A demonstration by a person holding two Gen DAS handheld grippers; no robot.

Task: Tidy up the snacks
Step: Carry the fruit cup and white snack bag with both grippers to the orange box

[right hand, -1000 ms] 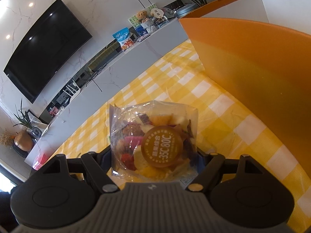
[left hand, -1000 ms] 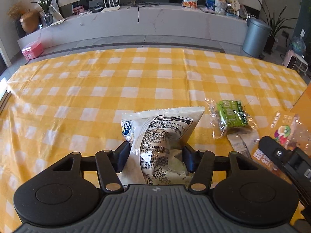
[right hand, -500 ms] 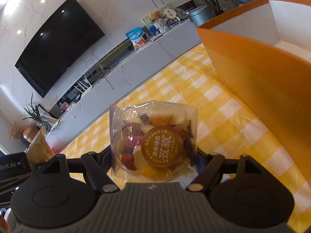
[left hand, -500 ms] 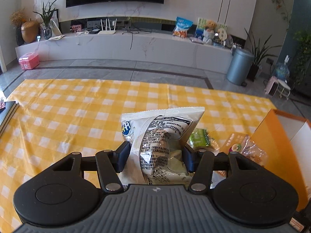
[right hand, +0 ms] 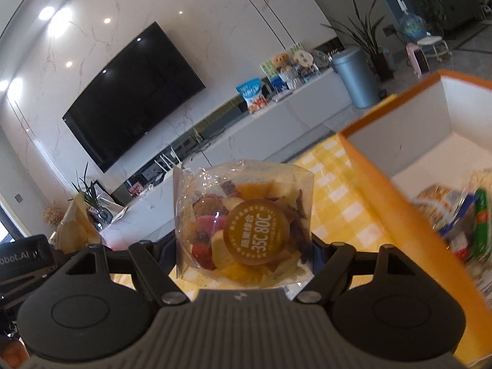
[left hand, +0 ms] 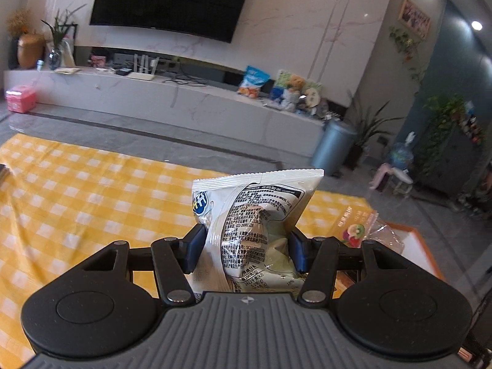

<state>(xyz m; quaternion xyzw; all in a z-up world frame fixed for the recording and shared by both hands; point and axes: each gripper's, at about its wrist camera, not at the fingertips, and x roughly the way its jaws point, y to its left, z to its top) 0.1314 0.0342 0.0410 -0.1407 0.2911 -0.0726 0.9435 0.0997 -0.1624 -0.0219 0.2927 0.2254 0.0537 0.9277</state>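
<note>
My left gripper [left hand: 246, 247] is shut on a white snack bag [left hand: 255, 215] with black print, held upright above the yellow checked tablecloth [left hand: 92, 203]. My right gripper [right hand: 244, 246] is shut on a clear bag of dried fruit pieces [right hand: 246, 224] with a round gold label. That same fruit bag [left hand: 366, 233] shows at the right of the left wrist view. An orange box [right hand: 390, 203] with white inside walls stands open just right of the right gripper, with several snack packets [right hand: 461, 224] lying blurred inside. The left gripper's body [right hand: 24, 258] shows at the far left of the right wrist view.
Beyond the table's far edge runs a long marble media bench [left hand: 172, 95] under a wall television [left hand: 172, 0]. A grey bin [left hand: 335, 147] and potted plants stand at the bench's right end. The box's orange rim [left hand: 415, 233] borders the table at the right.
Both grippers have risen with their bags and tilted up, so more of the room and less of the cloth shows. The box's inside has come into the right wrist view.
</note>
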